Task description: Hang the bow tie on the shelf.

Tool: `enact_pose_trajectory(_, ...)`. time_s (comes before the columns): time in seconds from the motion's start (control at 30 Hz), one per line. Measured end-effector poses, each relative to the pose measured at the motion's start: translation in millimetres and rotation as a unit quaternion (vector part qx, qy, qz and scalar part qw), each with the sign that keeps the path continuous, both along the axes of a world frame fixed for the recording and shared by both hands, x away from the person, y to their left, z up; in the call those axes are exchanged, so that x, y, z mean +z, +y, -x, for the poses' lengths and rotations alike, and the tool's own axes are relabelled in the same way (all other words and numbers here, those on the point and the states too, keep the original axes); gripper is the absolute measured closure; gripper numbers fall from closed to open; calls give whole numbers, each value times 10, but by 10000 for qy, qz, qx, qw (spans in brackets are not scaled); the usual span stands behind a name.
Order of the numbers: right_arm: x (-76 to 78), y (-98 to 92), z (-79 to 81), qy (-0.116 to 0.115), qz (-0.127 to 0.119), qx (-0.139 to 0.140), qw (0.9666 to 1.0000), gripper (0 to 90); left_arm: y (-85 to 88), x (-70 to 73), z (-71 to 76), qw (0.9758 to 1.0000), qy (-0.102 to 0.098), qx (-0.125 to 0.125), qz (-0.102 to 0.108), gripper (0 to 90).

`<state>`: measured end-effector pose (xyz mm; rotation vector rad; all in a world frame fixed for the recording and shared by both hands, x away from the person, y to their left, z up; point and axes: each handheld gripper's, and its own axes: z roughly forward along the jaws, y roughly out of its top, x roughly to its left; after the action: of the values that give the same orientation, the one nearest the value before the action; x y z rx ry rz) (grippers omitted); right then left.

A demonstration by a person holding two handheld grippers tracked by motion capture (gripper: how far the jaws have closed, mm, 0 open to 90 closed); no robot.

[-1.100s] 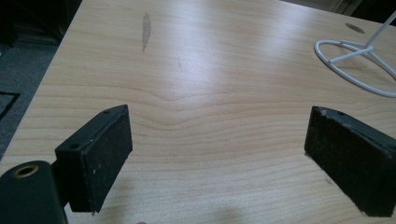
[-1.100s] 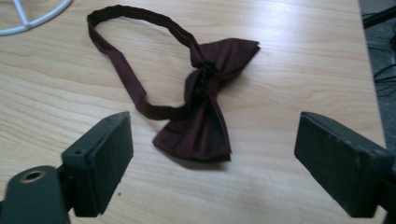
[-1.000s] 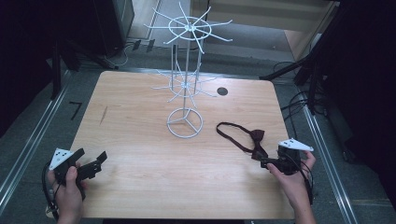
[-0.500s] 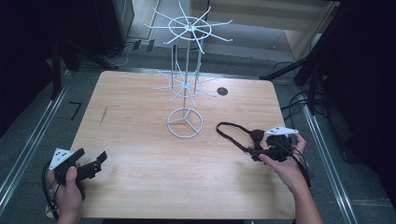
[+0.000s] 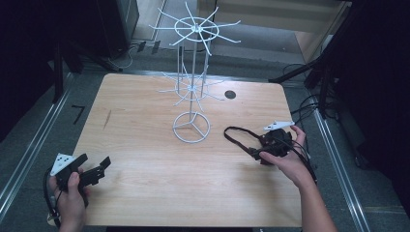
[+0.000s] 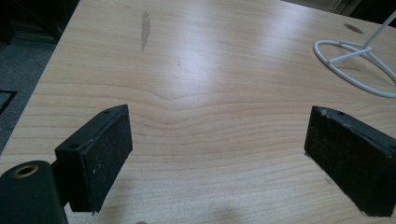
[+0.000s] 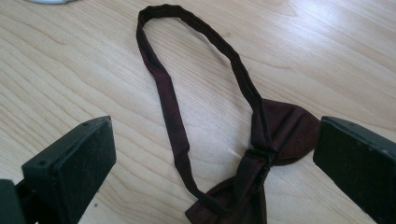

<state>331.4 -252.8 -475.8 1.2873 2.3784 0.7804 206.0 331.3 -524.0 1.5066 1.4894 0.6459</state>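
Jaws of the right gripper (image 7: 215, 172) stand wide apart, straddling a dark maroon fabric bow tie (image 7: 261, 158) with a looped strap lying on the pale wooden worktop (image 5: 159, 164) near a white wire rack (image 5: 193, 87), while the left gripper (image 6: 219, 158), jaws equally spread, holds nothing.

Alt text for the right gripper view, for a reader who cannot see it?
A dark maroon bow tie lies flat on the wooden table, its neck strap looped away from the camera. The right gripper has its black jaws wide open on either side.
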Motion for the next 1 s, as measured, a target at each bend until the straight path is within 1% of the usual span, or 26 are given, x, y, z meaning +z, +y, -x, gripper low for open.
enact_pose_trajectory(0.1, -13, 47, -67, 79, 48, 132, 9999, 0, -2, 0, 1, 10000, 0, 0, -1, 84)
enact_pose_trajectory(0.17, -31, 82, -105, 190, 128, 146, 9996, 0, 0, 0, 0, 10000, 3, -5, 4, 84)
enact_pose_trajectory(0.23, -52, 114, -144, 248, 209, 207, 9993, 0, 0, 0, -1, 10000, 4, -6, 5, 84)
enact_pose_trajectory(0.37, -85, 174, -212, 304, 293, 283, 9987, 0, 0, 0, -1, 10000, 1, -7, 10, 84)
enact_pose_trajectory(0.4, -92, 185, -229, 318, 261, 297, 9987, 0, 0, 0, -1, 10000, 1, -7, 10, 84)
enact_pose_trajectory(0.53, -135, 229, -293, 442, 308, 278, 9982, 0, 4, 0, -2, 10000, 15, -19, 11, 84)
enact_pose_trajectory(0.57, -135, 229, -293, 442, 308, 278, 9982, 0, 4, 0, -2, 10000, 15, -19, 11, 84)
enact_pose_trajectory(0.6, -153, 257, -328, 485, 360, 298, 9977, 0, 7, 0, -3, 10000, 22, -19, 7, 84)
enact_pose_trajectory(0.7, -164, 278, -356, 506, 356, 326, 9976, 0, 7, 0, -3, 10000, 30, -18, 13, 84)
enact_pose_trajectory(0.83, -201, 326, -429, 563, 422, 367, 9968, 0, 6, 0, -4, 10000, 30, -13, 16, 84)
enact_pose_trajectory(0.9, -230, 330, -453, 589, 442, 324, 9968, 0, 7, 0, -4, 10000, 32, -17, 13, 84)
enact_pose_trajectory(1.0, -291, 321, -492, 614, 582, 175, 9963, 0, 7, -1, -5, 10000, 29, -19, 17, 84)
